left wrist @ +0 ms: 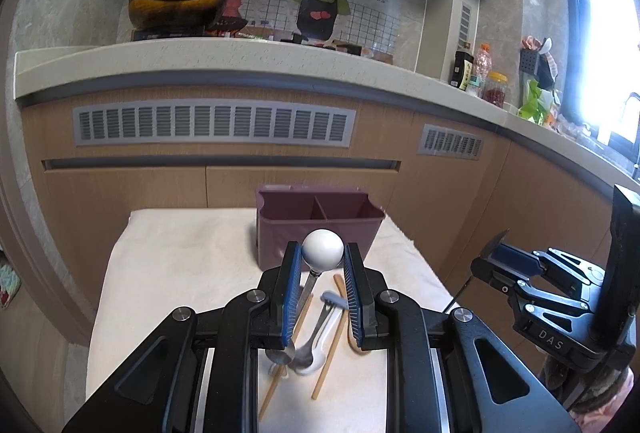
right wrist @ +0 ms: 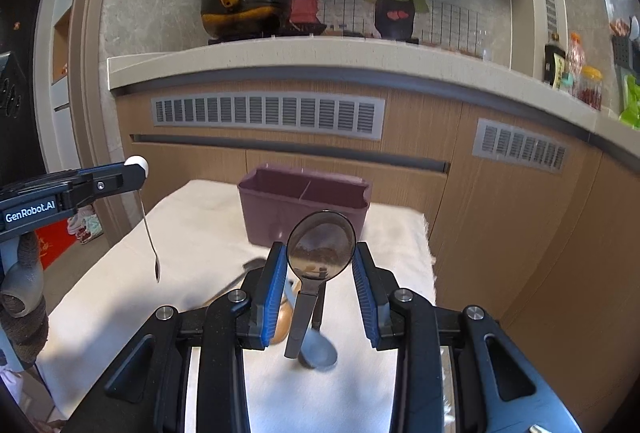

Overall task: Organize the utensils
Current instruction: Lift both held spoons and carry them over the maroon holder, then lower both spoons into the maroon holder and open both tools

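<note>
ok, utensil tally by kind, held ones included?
Spoons: 5 (white-knobbed spoon, dark spoon, metal spoon, white spoon, wooden spoon)
Chopsticks: 2
Total: 7 that can be made out; the pile may hide more.

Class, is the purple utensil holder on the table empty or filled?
Empty: the purple utensil holder shows two bare compartments in both views; no utensil stands inside.

A soft, matt white cloth (left wrist: pixel 180 265) is spread over the table. The divided box (left wrist: pixel 320 229) looks like matt mauve plastic. Glossy metal is seen in the spoon (right wrist: pixel 322 245); wood in the chopsticks (left wrist: pixel 328 361).
</note>
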A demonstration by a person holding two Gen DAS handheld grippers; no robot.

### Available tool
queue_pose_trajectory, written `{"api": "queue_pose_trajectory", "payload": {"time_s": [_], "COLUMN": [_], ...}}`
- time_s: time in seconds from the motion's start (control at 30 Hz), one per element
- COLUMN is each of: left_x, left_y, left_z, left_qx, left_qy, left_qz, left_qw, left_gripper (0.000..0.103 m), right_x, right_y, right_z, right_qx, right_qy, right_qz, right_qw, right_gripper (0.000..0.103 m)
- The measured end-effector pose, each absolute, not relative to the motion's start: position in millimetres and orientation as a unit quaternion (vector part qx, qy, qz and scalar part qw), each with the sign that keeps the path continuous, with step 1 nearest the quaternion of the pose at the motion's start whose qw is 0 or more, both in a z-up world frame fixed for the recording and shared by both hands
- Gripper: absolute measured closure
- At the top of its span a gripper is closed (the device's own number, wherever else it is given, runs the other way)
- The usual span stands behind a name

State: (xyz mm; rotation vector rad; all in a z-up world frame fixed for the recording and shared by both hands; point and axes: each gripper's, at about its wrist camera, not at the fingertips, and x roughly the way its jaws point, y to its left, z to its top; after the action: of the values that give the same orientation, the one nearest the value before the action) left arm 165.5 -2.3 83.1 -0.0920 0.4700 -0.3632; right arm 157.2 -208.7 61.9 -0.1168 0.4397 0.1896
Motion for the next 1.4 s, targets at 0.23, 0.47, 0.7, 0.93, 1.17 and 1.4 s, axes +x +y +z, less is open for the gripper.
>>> {"api": "queue_pose_trajectory", "payload": {"time_s": [0.23,0.47,0.7,0.93,1.17,1.4], "left_x": [190.1,241.3,317.7,372.8,400.7,404.0], "left_y": [-9.7,-20.5,-27.0,-38.0,-39.5,-31.7], "left_z": [144.8,205.8,182.1,112.0,44.7,12.6], "left_qx": [-0.04,-0.055,-0.088,-0.091,-0.095,-0.1], "left_qy": [0.17,0.108,0.142,0.217,0.292,0.329], "left_qz": [-0.196,-0.215,-0.235,-0.228,-0.206,-0.186], "left_qw": [0.965,0.969,0.957,0.945,0.929,0.92], "left_gripper": [0.081,0.081,0.081,0.081,0.081,0.075], "right_x": [181.3,239.0,310.8,361.3,386.6,396.9], "right_y": [-215.4,-216.1,-217.6,-212.5,-209.3,-206.7], "right_z": [144.2,193.6,149.3,76.6,25.2,3.9], "right_qx": [-0.072,-0.075,-0.06,-0.053,-0.04,-0.035], "right_qy": [0.133,0.089,0.148,0.228,0.286,0.31], "right_qz": [0.093,0.076,0.075,0.08,0.09,0.097], "right_qw": [0.984,0.99,0.984,0.969,0.953,0.945], "right_gripper": [0.071,0.071,0.071,0.071,0.071,0.07]}}
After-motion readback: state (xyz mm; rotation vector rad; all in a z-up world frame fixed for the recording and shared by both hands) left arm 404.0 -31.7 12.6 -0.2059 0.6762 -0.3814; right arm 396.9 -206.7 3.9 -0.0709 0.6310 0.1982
